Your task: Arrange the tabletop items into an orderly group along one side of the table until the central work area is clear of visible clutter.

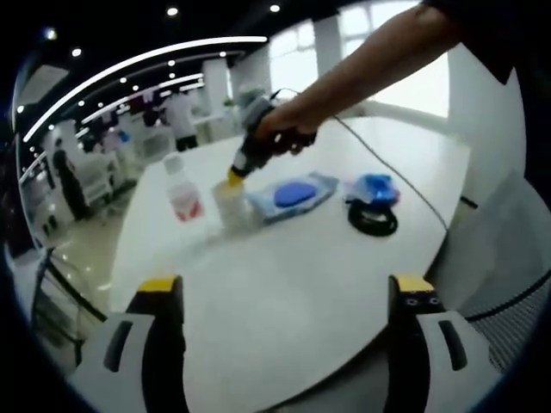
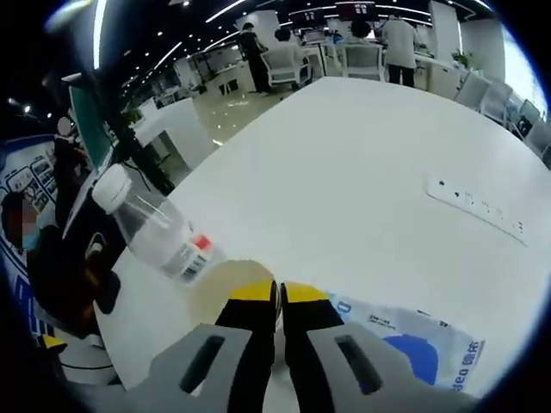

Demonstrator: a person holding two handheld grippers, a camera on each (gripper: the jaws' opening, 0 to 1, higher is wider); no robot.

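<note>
Right gripper [image 1: 234,176] has its jaws closed nearly together, apparently pinching the cup [image 1: 231,204] rim near the table's [image 1: 284,292] far edge, bottle [image 1: 182,194] just beside; a careless drag could topple it. Left gripper [image 1: 284,297] hangs wide open, empty

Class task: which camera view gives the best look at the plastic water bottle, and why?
The right gripper view: the bottle is close, showing cap and label. In the left gripper view it stands small and blurred beside the right claw.

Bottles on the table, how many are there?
1: the clear plastic bottle stands near the table's far edge, beside the right gripper. Others may be hidden.
</note>
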